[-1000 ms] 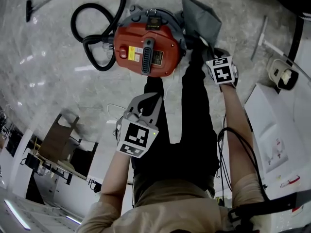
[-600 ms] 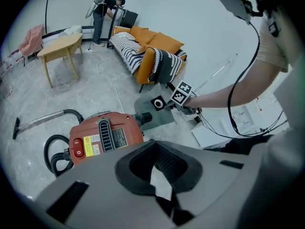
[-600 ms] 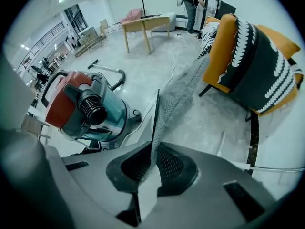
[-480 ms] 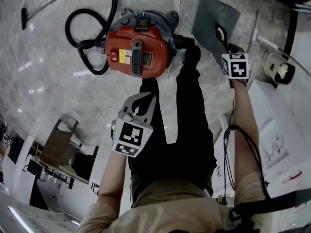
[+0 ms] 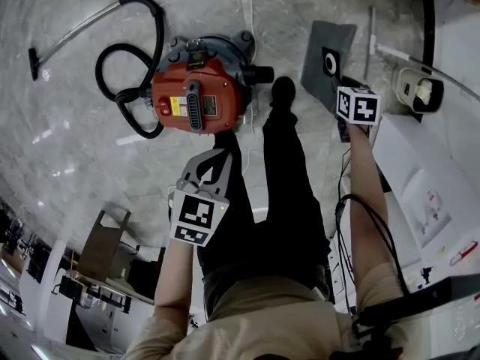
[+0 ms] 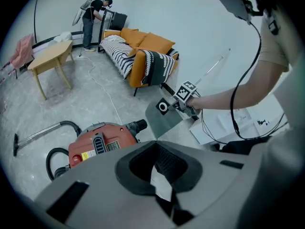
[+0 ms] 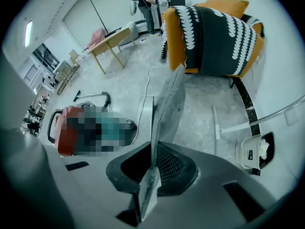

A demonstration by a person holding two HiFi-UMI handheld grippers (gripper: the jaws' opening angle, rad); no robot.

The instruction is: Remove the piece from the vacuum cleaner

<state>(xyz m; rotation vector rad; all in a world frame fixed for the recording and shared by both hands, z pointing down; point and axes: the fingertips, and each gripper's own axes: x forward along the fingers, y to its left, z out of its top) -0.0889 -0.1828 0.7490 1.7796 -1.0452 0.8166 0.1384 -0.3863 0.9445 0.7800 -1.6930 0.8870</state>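
Quick update: the grey dust bag is out. 1 second ago it was right up against the red vacuum cleaner; now I've swung it off to the right, and it hangs well apart from the machine, above the floor near the white unit on that side. My right gripper is clamped on the bag's edge, which runs straight up between the jaws, with the round collar hole facing the vacuum. My left gripper has its jaws together on nothing and sits back near my legs, pointing at the vacuum. So I'd say the removal itself is basically done. What's left is probably setting the bag down somewhere without it slipping, since it's a floppy thing pinched at only 1 edge.
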